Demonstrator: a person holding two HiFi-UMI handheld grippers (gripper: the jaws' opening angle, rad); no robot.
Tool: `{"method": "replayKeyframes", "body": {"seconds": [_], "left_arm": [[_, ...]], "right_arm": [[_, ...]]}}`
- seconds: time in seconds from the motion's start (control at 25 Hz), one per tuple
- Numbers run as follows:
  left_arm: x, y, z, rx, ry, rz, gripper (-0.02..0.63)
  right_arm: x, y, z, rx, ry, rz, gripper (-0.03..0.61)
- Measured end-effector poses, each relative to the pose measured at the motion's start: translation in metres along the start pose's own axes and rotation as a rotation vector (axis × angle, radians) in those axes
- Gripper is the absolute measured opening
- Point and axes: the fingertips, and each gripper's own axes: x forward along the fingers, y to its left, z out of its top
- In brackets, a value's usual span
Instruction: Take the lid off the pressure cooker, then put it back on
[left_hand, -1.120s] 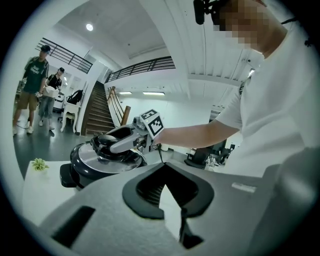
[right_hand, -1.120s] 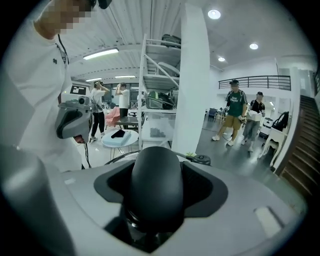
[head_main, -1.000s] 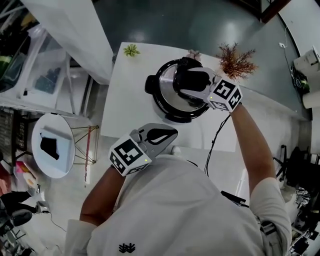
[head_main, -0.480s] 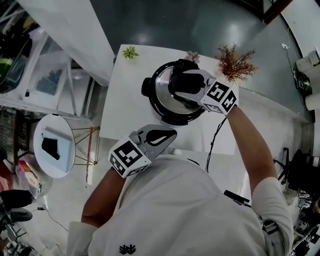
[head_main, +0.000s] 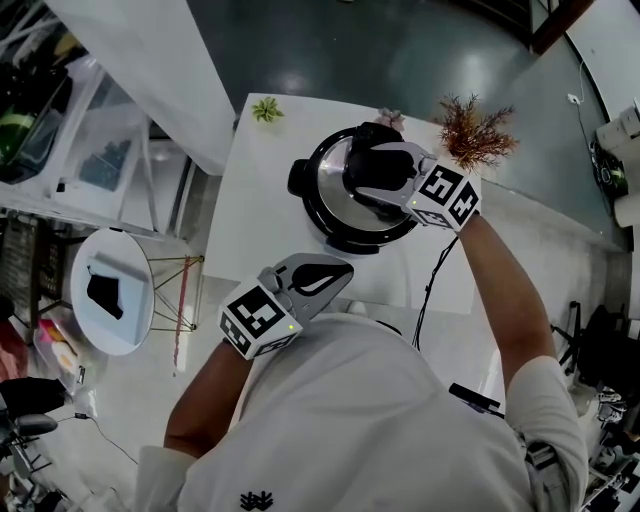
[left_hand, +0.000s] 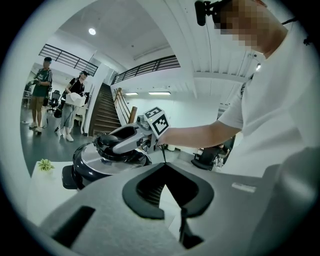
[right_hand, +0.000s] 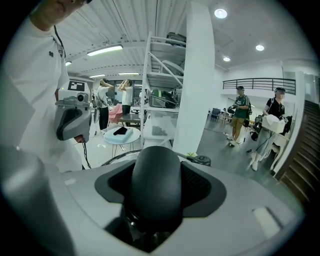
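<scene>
Lid handle (right_hand: 152, 180) clamped between the jaws of right gripper (head_main: 372, 168); judged start of removal, lift not yet made.
Lid (head_main: 335, 185) seated on pressure cooker (head_main: 310, 208), on white table (head_main: 250, 210). Left gripper (head_main: 335, 272) closed, empty, near body. Next, probably: twist to unlock, then lift straight up.

Bright ceiling lamps (right_hand: 220, 13), dark fisheye corners, mild softness.
</scene>
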Motion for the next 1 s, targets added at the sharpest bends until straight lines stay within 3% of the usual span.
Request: {"method": "replayKeyframes", "body": {"seconds": [0.56,1.0], "left_arm": [[-0.001,-0.004,0.001,0.005,-0.007,-0.01,0.006],[0.007,-0.011,0.001,0.009,0.006,-0.051,0.006]], "right_arm": [[-0.034,-0.01,0.04,-0.011,-0.057,-0.007,0.291],[-0.075,-0.008,0.039,-0.004,-0.053,-0.036,0.291]]}}
